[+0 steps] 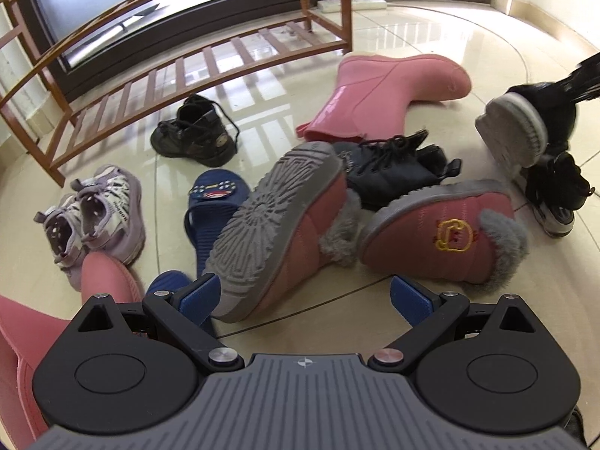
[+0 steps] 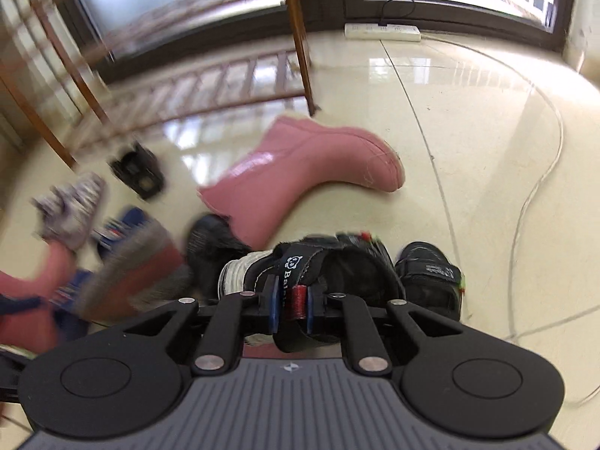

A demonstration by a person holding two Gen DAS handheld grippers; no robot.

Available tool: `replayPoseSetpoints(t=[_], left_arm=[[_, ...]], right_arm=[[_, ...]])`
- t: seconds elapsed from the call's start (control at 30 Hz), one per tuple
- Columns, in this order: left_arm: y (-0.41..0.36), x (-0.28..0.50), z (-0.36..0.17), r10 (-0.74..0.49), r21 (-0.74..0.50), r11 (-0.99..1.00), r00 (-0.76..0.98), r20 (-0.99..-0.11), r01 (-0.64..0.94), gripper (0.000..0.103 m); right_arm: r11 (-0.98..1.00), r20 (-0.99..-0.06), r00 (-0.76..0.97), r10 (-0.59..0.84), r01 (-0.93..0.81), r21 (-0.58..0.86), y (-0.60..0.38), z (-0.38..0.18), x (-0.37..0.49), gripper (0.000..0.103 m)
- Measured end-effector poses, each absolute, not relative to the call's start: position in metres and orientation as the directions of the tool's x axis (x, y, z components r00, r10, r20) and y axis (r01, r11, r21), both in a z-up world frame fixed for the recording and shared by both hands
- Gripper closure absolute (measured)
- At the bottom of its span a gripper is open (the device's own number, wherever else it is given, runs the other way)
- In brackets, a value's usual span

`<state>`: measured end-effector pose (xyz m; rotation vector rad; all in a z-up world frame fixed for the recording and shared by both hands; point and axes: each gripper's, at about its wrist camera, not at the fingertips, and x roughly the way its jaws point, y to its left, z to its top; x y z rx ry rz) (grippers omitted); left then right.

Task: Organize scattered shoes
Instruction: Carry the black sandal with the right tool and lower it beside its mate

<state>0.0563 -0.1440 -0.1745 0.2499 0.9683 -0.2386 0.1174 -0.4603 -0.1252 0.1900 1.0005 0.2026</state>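
Observation:
My left gripper (image 1: 303, 300) is open low over the floor, its blue pads on either side of the heel of a pink fur-lined boot (image 1: 285, 225) that lies sole-up. Its mate (image 1: 442, 232) lies to the right. My right gripper (image 2: 291, 305) is shut on the red heel loop of a black sneaker (image 2: 330, 262), lifted off the floor; the left wrist view shows that sneaker (image 1: 525, 127) raised at the right. A second black sneaker (image 2: 427, 277) sits beneath it. A pink rain boot (image 1: 393, 93) lies on its side beyond.
A brown slatted shoe rack (image 1: 168, 75) stands at the back left by the glass door. Lilac sneakers (image 1: 97, 210), blue slippers (image 1: 213, 202), a black boot (image 1: 195, 131), a black lace-up shoe (image 1: 390, 168) and another pink rain boot (image 1: 45, 322) litter the tiles. A power strip (image 2: 382, 32) and cable lie right.

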Motion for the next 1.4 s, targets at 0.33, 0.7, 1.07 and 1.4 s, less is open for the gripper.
replayPoseSetpoints(t=[0.33,0.7,1.07,1.4], left_arm=[[-0.181,0.047,-0.158,-0.166,0.093,0.909,0.558,-0.813,0.406,0.005],[-0.217,0.039,-0.160,-0.203,0.103,0.865,0.531,-0.822,0.491,0.005],[-0.213,0.043,-0.171,-0.160,0.098,0.891,0.508,-0.847,0.443,0.005],[-0.183,0.056,-0.183,-0.084,0.122,0.924,0.502,-0.861,0.363,0.005]], right_arm=[[0.964,-0.811,0.540,0.227,-0.009,0.264,-0.515,-0.070,0.044,0.086],[0.998,-0.887,0.457,-0.066,0.042,-0.053,-0.565,-0.108,-0.025,0.088],[0.997,-0.928,0.366,-0.074,0.022,-0.071,-0.548,-0.160,-0.036,0.089],[0.998,-0.956,0.288,-0.061,-0.006,-0.066,-0.527,-0.200,-0.045,0.060]])
